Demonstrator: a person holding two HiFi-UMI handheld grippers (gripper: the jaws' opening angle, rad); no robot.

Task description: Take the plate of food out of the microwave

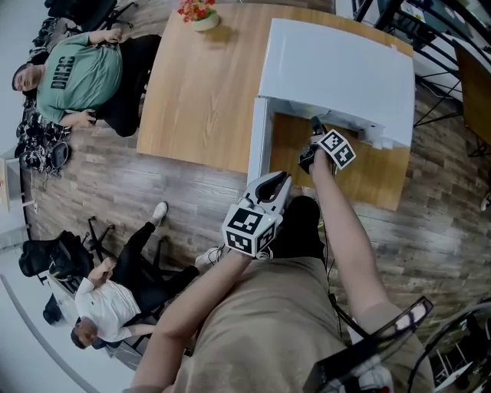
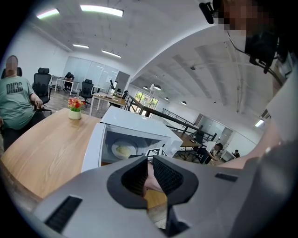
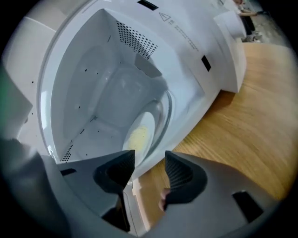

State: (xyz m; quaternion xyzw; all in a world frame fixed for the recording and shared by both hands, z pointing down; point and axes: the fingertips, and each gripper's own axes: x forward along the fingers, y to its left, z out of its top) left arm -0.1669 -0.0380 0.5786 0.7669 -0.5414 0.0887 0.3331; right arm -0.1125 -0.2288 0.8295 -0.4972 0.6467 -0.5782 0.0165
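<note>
Bright, even indoor light, no hard shadows. Left gripper view: ceiling strip lights (image 2: 100,9) blown out at top, far window (image 2: 149,100) overexposed. Both gripper views have heavy fisheye w/ black vignette at corners & straight lines bowing. Jaws of my left gripper (image 2: 148,162) sit close to the lens and look soft; mosaic patch top right. Right gripper view: microwave (image 3: 93,93) cavity is pale blue-white w/ soft sheen on its walls. Jaws of my right gripper (image 3: 150,158) are dark, slightly blurred. Desk (image 3: 251,121) grain smears toward the edge. Head view: sharp in centre, edges curve, microwave top glares near-white.
</note>
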